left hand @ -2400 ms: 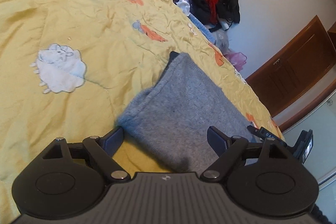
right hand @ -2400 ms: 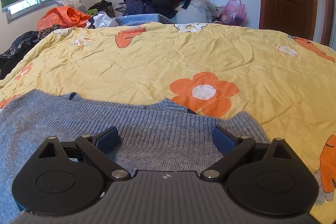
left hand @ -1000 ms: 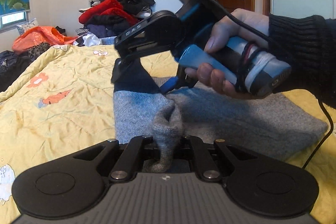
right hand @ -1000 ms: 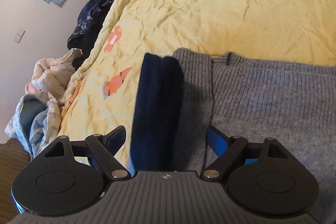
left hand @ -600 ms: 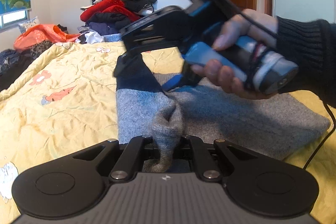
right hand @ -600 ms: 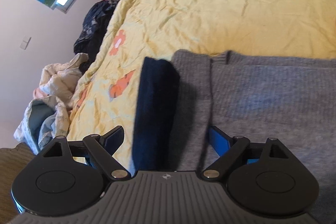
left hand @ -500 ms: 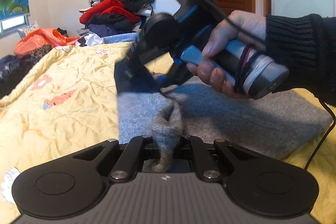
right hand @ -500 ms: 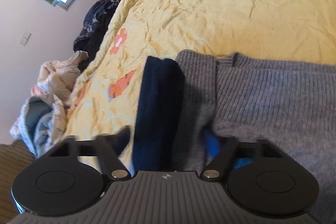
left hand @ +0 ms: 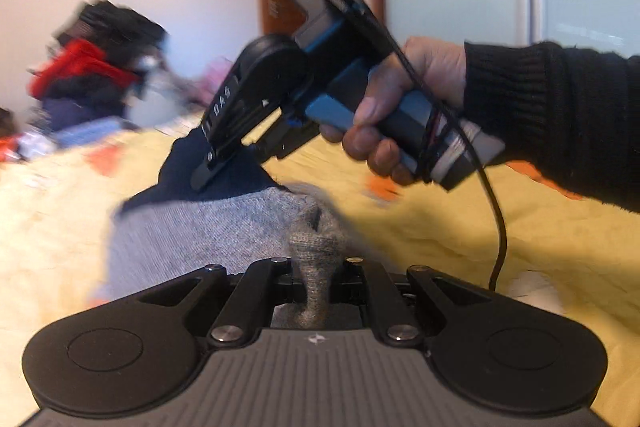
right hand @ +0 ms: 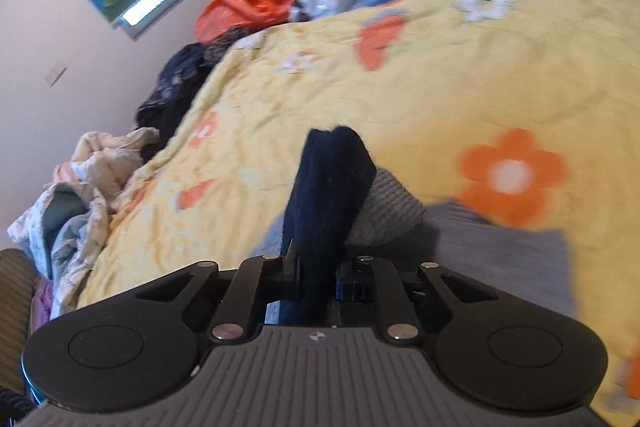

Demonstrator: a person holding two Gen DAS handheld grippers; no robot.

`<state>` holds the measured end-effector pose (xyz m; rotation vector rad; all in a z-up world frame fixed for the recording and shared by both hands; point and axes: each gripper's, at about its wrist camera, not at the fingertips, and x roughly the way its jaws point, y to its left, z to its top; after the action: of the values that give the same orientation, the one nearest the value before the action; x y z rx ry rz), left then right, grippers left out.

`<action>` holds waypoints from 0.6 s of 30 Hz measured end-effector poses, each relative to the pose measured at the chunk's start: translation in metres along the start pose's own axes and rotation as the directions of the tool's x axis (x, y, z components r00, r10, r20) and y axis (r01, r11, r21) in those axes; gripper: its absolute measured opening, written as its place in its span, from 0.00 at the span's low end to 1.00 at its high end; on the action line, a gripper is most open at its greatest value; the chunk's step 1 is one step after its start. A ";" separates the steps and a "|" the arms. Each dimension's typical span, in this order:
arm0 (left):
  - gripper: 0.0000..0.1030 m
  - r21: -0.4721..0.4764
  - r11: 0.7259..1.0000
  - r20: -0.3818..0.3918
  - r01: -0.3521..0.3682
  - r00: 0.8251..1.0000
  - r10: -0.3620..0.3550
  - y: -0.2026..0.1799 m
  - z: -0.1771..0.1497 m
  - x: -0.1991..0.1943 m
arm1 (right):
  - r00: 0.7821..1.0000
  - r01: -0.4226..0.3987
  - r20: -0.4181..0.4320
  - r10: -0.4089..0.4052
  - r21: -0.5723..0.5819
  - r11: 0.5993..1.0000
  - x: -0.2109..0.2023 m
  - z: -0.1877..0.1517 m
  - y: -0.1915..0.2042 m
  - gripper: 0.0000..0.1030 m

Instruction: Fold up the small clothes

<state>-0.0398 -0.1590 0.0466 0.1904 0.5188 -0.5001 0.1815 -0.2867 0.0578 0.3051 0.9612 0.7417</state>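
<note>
The grey sweater (left hand: 208, 231) lies on the yellow quilt (right hand: 440, 75) of the bed. The left hand-held gripper (left hand: 318, 281) is clamped on a bunched grey fold. The right hand-held gripper (right hand: 316, 279) is clamped on the navy cuff (right hand: 326, 187), its hand (left hand: 408, 107) raised. A clothes pile (left hand: 100, 67) sits beyond, blurred.

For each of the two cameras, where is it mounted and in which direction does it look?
Left wrist: sits on the left gripper, which pinches the grey sweater; faces across the bed to the right gripper and right hand.
Right wrist: sits on the right gripper, which is shut on the sweater's navy band; faces the window wall.
Shared: the sweater, yellow quilt.
</note>
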 end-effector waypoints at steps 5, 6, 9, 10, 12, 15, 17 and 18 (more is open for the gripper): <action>0.05 0.036 0.998 -0.098 0.047 0.994 -0.043 -0.029 -0.009 0.032 | 0.996 0.086 -0.003 -0.086 0.081 0.993 -0.011 -0.038 -0.064 0.17; 0.05 0.045 0.998 -0.100 0.049 0.994 -0.044 -0.030 -0.009 0.032 | 0.998 0.065 0.012 -0.066 0.098 0.993 -0.013 -0.044 -0.069 0.17; 0.05 0.045 0.997 -0.105 0.055 0.993 -0.050 -0.028 -0.010 0.032 | 0.998 0.038 0.048 -0.043 0.099 0.994 -0.024 -0.052 -0.073 0.17; 0.05 0.049 0.997 -0.096 0.058 0.994 -0.053 -0.028 -0.009 0.030 | 0.998 0.034 0.056 -0.040 0.095 0.995 -0.026 -0.053 -0.072 0.17; 0.06 0.075 0.996 -0.099 0.051 0.994 -0.043 -0.029 -0.011 0.030 | 0.996 0.021 0.082 -0.028 0.085 0.996 -0.035 -0.051 -0.069 0.17; 0.06 0.110 0.991 -0.189 0.070 0.981 -0.049 -0.033 -0.017 0.056 | 0.997 0.038 0.056 -0.045 0.122 0.992 -0.028 -0.054 -0.077 0.23; 0.09 0.094 0.988 -0.170 0.122 0.980 -0.105 -0.027 -0.014 0.044 | 0.998 0.028 0.043 -0.037 0.191 0.981 -0.023 -0.059 -0.091 0.25; 0.12 0.057 0.981 -0.173 0.186 0.970 -0.174 -0.018 -0.010 0.034 | 0.997 -0.002 0.072 -0.015 0.234 0.972 -0.029 -0.062 -0.096 0.33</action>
<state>-0.0271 -0.1852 0.0194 0.2581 0.6864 -0.6845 0.1615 -0.3807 -0.0108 0.5324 0.9803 0.6072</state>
